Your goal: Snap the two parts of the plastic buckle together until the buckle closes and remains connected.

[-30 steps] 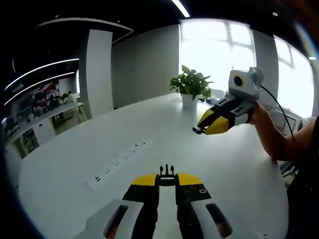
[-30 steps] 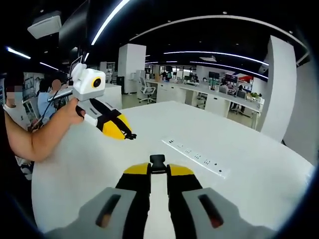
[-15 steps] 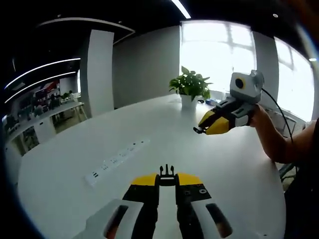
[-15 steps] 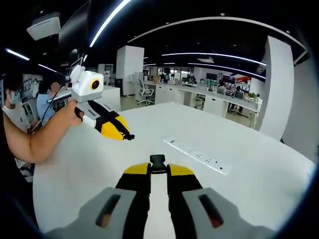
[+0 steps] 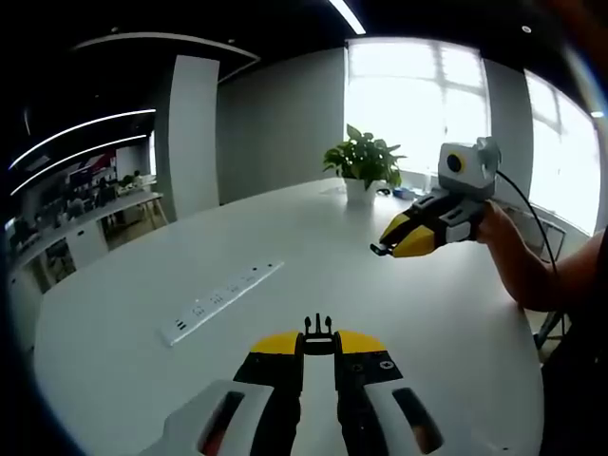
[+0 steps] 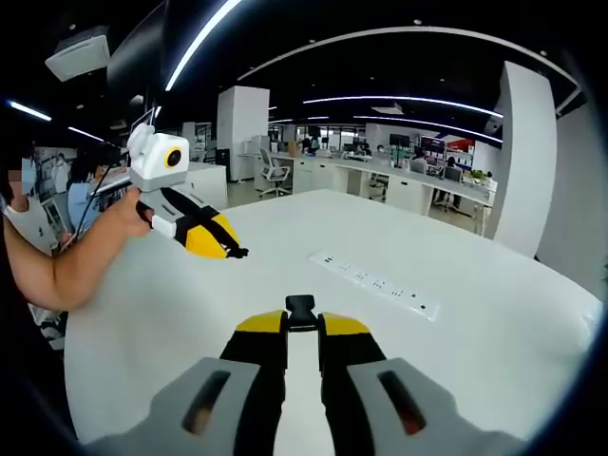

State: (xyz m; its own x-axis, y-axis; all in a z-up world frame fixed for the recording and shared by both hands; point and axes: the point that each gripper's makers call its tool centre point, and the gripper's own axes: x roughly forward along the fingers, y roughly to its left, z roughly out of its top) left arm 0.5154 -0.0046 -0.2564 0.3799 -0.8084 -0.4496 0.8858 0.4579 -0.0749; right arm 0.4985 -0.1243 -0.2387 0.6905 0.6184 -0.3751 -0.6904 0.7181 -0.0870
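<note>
Change: both views have swung a little since a second ago, so the power strip (image 5: 220,302) sits slightly elsewhere in each; that is the cameras moving, while each buckle half stays pinched as before.
Left gripper (image 5: 319,344): jaws nearly closed, clenched on the pronged buckle half (image 5: 318,332), whose black prongs stick out past the yellow tips toward 12 o'clock.
Right gripper (image 6: 301,321): jaws nearly closed, clamped on the socket buckle half (image 6: 300,309), a small black block standing out at the tips.
Gap: the two halves are well apart, not joined.
Left gripper view: right gripper at 2 o'clock, held by a hand (image 5: 501,233) above the worktop (image 5: 446,313).
Right gripper view: left gripper at 10 o'clock, held up off the white worktop.
Background: a potted plant (image 5: 364,166) at 12 o'clock on the far edge.
</note>
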